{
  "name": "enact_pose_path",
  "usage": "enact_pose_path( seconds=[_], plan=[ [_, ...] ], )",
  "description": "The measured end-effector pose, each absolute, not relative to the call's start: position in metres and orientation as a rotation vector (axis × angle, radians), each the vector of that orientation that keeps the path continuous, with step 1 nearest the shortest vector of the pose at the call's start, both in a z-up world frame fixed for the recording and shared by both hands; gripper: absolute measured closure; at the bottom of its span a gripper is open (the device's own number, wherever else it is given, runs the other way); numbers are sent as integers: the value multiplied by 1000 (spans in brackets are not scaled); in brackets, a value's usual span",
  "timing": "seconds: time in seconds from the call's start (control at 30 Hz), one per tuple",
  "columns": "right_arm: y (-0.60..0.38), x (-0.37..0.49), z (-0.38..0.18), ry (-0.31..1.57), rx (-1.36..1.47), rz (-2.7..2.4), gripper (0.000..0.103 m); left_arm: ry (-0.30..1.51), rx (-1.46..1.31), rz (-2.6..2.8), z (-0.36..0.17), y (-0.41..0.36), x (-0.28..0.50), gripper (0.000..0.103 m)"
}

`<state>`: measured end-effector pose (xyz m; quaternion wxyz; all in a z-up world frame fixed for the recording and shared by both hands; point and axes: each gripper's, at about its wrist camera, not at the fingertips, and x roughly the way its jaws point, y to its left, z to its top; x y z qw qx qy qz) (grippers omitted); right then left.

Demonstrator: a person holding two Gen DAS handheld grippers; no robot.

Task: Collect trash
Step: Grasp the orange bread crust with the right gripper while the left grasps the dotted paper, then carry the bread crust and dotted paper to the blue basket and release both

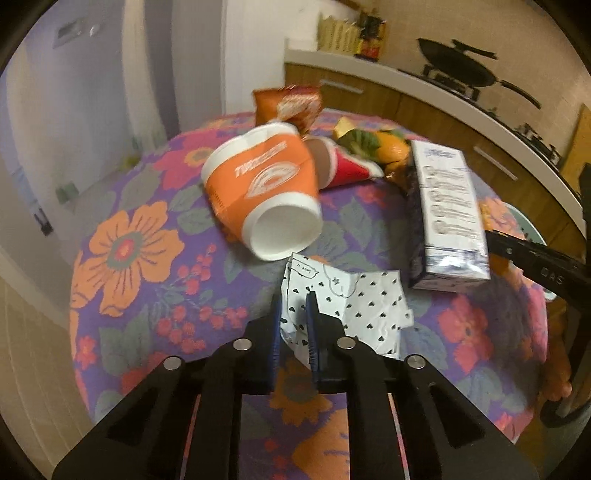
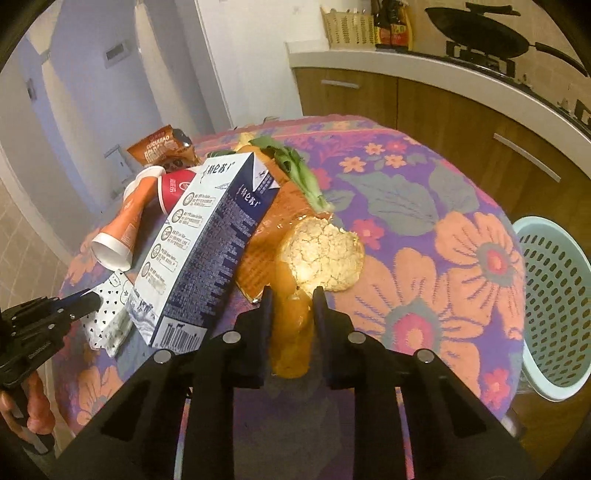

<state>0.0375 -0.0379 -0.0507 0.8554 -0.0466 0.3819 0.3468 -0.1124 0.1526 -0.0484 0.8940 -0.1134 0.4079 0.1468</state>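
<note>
Left wrist view puts us over a round table (image 1: pixel 122 206) dressed in a purple floral cloth. Our left gripper (image 1: pixel 293 306) has its two blue-padded fingers pinched on the near edge of a crumpled white paper (image 1: pixel 354 306) printed with small black hearts, which lies on the cloth. Just beyond it an orange paper cup (image 1: pixel 262 192) lies on its side, open mouth toward us, and a red paper cup (image 1: pixel 347 168) lies behind, touching it. An orange snack bag (image 1: pixel 288 105) sits at the far rim. To the right stands a tilted white and navy milk carton (image 1: pixel 448 218), with green leaves and orange scraps (image 1: pixel 373 142) behind it.

Right wrist view shows our right gripper (image 2: pixel 293 306) with its fingers closed against a strip of orange peel (image 2: pixel 291 332), whose white pithy inside (image 2: pixel 321 254) curls up just ahead of the tips. The carton (image 2: pixel 207 243) leans just to the left of the peel, over a flattened orange wrapper (image 2: pixel 273 221), and a leafy green stalk (image 2: pixel 299 173) lies beyond. A pale green perforated basket (image 2: pixel 554 306) stands beside the table at the right. Behind us runs a kitchen counter (image 2: pixel 424 70) carrying a black wok (image 2: pixel 476 29).
</note>
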Motion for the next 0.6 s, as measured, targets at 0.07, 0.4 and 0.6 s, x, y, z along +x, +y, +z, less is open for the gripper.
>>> enact_pose_path(
  seconds=[0.07, 0.4, 0.6],
  plan=[
    [-46, 36, -49, 789, -81, 730, 86, 818, -233, 281, -43, 145, -116, 97],
    [-89, 32, -32, 708, -23, 701, 86, 646, -248, 168, -1, 120, -129, 100],
    [-113, 34, -26, 682, 17, 680, 86, 562, -205, 100, 28, 91, -122, 101]
  ],
)
